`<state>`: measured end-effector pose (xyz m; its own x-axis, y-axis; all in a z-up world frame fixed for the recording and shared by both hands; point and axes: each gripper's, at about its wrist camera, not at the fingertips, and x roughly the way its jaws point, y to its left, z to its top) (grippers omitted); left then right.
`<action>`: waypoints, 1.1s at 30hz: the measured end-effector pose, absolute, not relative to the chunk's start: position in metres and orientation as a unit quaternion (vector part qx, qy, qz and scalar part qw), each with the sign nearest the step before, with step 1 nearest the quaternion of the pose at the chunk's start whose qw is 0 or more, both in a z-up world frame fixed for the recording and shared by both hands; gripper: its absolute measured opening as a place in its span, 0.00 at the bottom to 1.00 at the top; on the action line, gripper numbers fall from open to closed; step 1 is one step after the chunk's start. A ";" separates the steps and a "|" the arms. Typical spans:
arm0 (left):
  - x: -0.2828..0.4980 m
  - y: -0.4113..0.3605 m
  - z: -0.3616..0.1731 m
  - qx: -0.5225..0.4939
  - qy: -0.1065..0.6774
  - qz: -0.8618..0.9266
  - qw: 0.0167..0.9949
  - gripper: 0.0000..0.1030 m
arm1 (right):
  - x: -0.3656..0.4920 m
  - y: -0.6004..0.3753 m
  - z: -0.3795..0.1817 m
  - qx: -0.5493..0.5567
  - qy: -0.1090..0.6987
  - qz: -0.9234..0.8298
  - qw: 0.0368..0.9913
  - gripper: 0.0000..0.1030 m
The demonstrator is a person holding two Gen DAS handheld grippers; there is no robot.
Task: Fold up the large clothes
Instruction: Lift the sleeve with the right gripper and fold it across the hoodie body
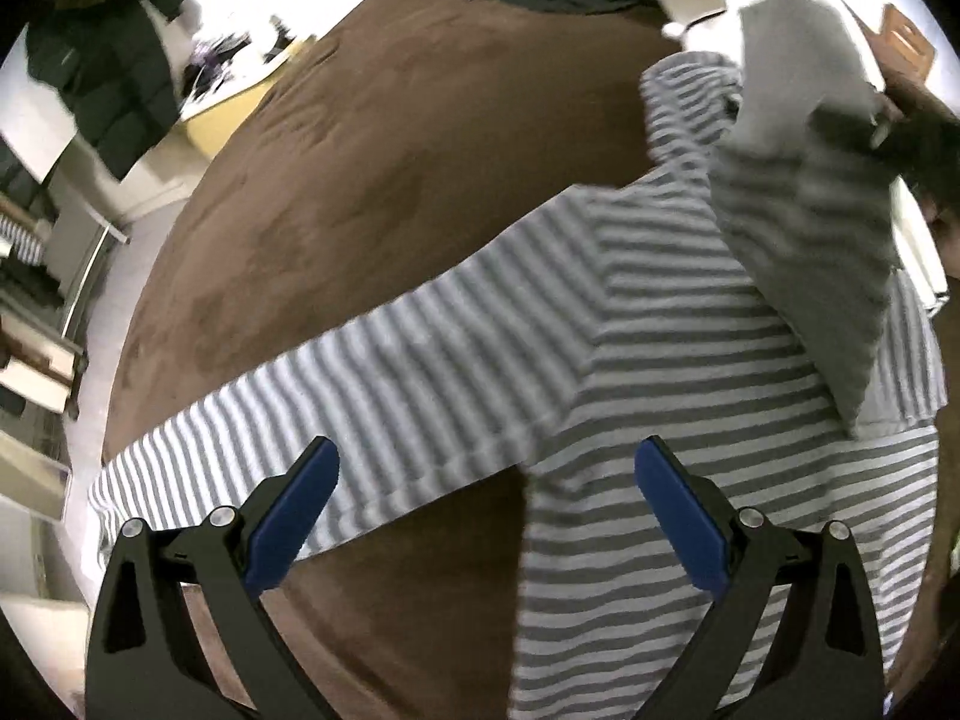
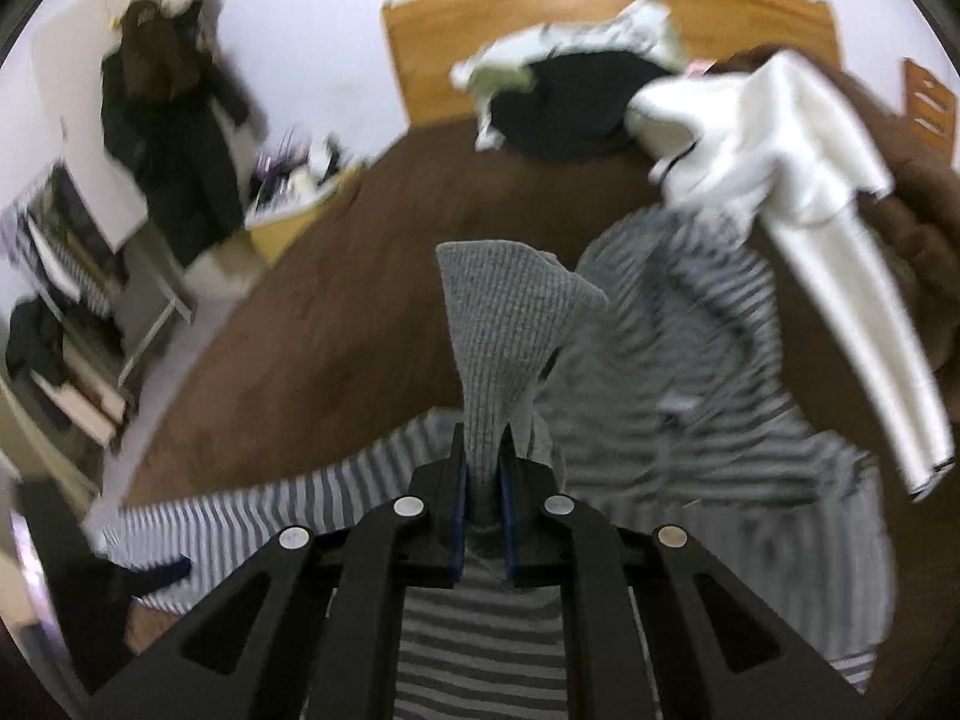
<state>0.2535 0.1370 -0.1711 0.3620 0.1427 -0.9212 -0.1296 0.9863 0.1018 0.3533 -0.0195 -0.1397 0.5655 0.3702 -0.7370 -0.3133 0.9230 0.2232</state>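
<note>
Shirt (image 1: pixel 678 324), grey-and-white striped, lies spread on the brown bed (image 1: pixel 372 180), and I use the bed as my landmark. One sleeve (image 1: pixel 336 396) runs out flat toward the bed's left edge. My left gripper (image 1: pixel 487 507) hangs above the shirt with its jaws wide apart and nothing between them; sleeve and body lie below the blue pads (image 1: pixel 288 516), and I cannot tell whether they touch the cloth. My right gripper (image 2: pixel 483 480) has its jaws nearly closed, pinching a grey ribbed cuff (image 2: pixel 498 324) that stands up out of the jaws, lifted off the bed. Below it I see the striped body on the bed, blurred. At the bed's far end sit a black garment (image 2: pixel 570 108) and a white one (image 2: pixel 780 180), the white one reaching close to the shirt. A dark coat (image 2: pixel 174 138) hangs on the wall beyond the bed's left side.
</note>
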 end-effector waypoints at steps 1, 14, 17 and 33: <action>0.251 0.143 -0.176 0.002 0.560 0.086 0.824 0.94 | 0.353 -0.008 -0.157 0.027 0.435 0.198 0.878 0.09; 0.240 0.176 -0.194 -0.027 0.567 0.108 0.816 0.94 | 0.326 0.035 -0.209 0.018 0.492 0.243 0.836 0.53; 0.244 0.177 -0.179 -0.030 0.555 0.107 0.825 0.94 | 0.319 0.000 -0.179 0.064 0.466 0.239 0.849 0.56; 0.294 0.080 -0.195 -0.029 0.544 0.033 0.838 0.94 | 0.257 -0.283 -0.208 0.249 0.474 0.017 0.844 0.63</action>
